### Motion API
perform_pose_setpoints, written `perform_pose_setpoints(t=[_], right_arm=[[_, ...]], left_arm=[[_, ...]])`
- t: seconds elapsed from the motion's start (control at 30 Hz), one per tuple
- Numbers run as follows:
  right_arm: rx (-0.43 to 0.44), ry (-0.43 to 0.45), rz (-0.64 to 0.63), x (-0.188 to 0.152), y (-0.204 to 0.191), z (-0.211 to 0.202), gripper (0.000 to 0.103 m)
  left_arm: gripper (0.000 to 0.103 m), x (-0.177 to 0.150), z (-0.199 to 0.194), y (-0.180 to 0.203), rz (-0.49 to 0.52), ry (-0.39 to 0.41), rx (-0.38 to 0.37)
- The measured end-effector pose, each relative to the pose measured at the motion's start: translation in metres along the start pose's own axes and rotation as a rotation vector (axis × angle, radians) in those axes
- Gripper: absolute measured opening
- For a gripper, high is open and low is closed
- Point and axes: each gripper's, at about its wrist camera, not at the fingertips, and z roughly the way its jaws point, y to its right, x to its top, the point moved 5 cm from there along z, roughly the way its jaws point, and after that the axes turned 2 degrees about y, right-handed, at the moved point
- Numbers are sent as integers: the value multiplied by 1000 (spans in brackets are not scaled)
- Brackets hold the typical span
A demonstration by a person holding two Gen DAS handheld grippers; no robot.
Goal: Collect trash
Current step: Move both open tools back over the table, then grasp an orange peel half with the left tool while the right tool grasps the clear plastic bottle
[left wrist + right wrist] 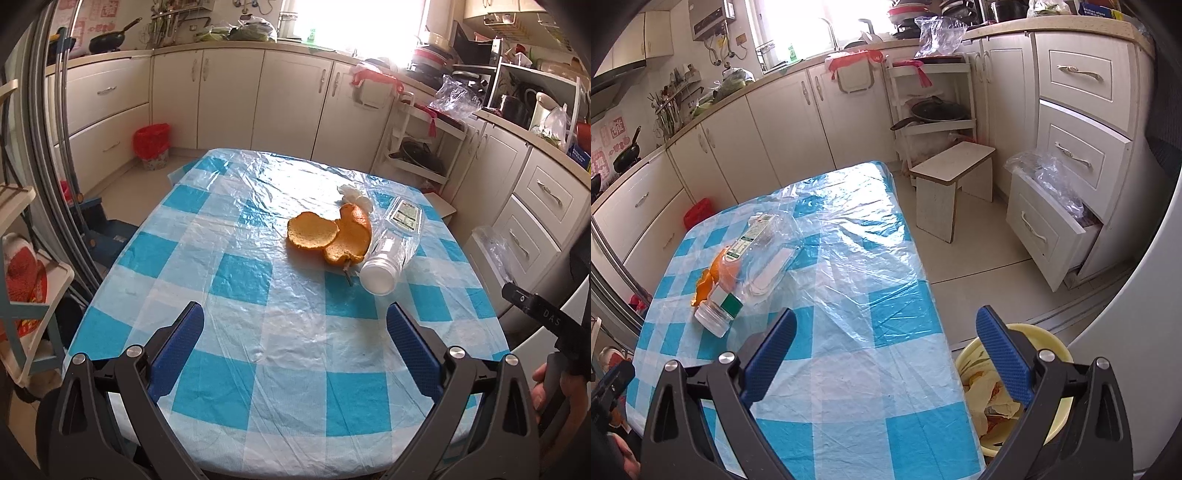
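Two pieces of orange peel (pixel 330 233) lie on the blue-checked table (pixel 236 280), with a crumpled white tissue (pixel 354 195) just behind them. A clear plastic bottle (pixel 391 245) lies on its side right of the peel, cap toward me. My left gripper (pixel 294 330) is open and empty, above the table's near half, well short of the trash. In the right wrist view the bottle (pixel 753 251) and peel (pixel 708 282) lie at the left. My right gripper (pixel 885 334) is open and empty over the table's right edge (pixel 934 295).
A yellow bin (pixel 1049 347) holding trash stands on the floor right of the table, under my right finger. A white stool (pixel 951 181) and an open drawer (pixel 1045 221) with plastic bags are beyond it. A red-lined bin (pixel 152 144) stands by the far cabinets.
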Motion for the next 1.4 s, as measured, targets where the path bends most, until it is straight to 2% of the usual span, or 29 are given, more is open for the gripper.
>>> perform_pose_setpoints(t=[0.23,0.5,0.6,0.67,0.8,0.87,0.93,0.97,1.03,1.1,1.27,1.4], right_arm=[[8,-21,-12,-5,-2,5,94],[52,-27,-5,-2,-12,8,94],[66,-31,-8,-2,-15,10,94],[75,-37,-5,-1,-16,12,94],[97,-52,11,-1,-19,16,94],[102,-57,11,-1,-21,18,94],[103,-62,6,0,-23,20,94],[103,-64,3,0,-25,21,94],[106,-67,3,0,-27,23,94],[119,-79,12,2,-31,26,94],[150,-91,45,17,-50,35,94],[148,-124,95,33,-75,59,94]], left_arm=[[95,30,39,15,73,4,-11],[93,55,103,29,105,-55,-31],[83,55,125,32,144,-96,-23],[70,54,136,32,159,-120,-28],[56,53,149,36,199,-130,-47],[44,51,155,39,227,-144,-65],[19,47,158,41,242,-161,-81],[13,46,158,41,239,-167,-87],[7,49,151,36,217,-134,-90],[6,49,143,32,212,-111,-88],[5,42,123,15,137,-100,-143],[5,39,111,-5,29,-82,-213]])
